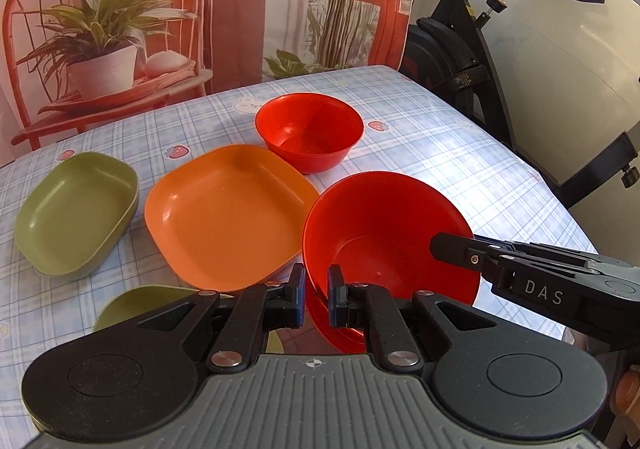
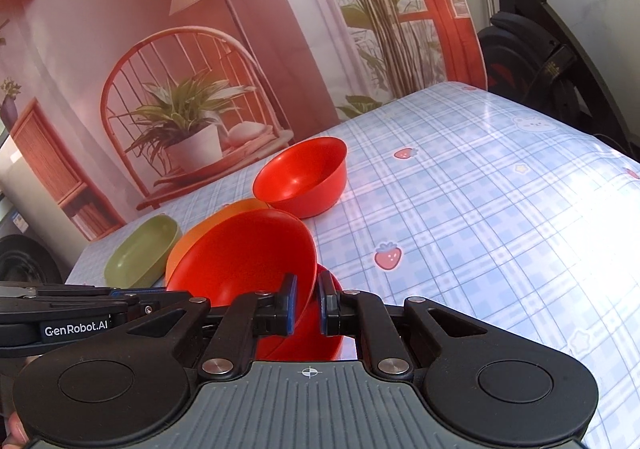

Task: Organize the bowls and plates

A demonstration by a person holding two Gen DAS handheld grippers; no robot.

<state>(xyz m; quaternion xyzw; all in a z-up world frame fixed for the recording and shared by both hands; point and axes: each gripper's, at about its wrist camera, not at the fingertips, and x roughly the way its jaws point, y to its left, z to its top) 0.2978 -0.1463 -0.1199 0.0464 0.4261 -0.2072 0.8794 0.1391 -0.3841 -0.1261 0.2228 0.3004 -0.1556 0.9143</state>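
Note:
A red bowl [image 1: 384, 245] is tilted above the table, held at its rim by both grippers. My left gripper [image 1: 316, 295] is shut on its left rim. My right gripper [image 2: 306, 305] is shut on its right rim [image 2: 248, 253]; it shows in the left wrist view [image 1: 452, 249] reaching in from the right. Another red dish [image 2: 312, 333] lies under the held bowl. A second red bowl [image 1: 310, 131] stands farther back. An orange square plate [image 1: 228, 209] lies in the middle. A green oval dish [image 1: 76, 213] lies at the left, and another green dish [image 1: 140, 305] is near my left gripper.
The table has a blue checked cloth [image 2: 480, 209] with strawberry prints. A printed backdrop [image 1: 160, 9] hangs behind the table. An exercise bike [image 1: 480, 61] stands off the table's right side. The table's right edge [image 1: 560, 185] is close to the held bowl.

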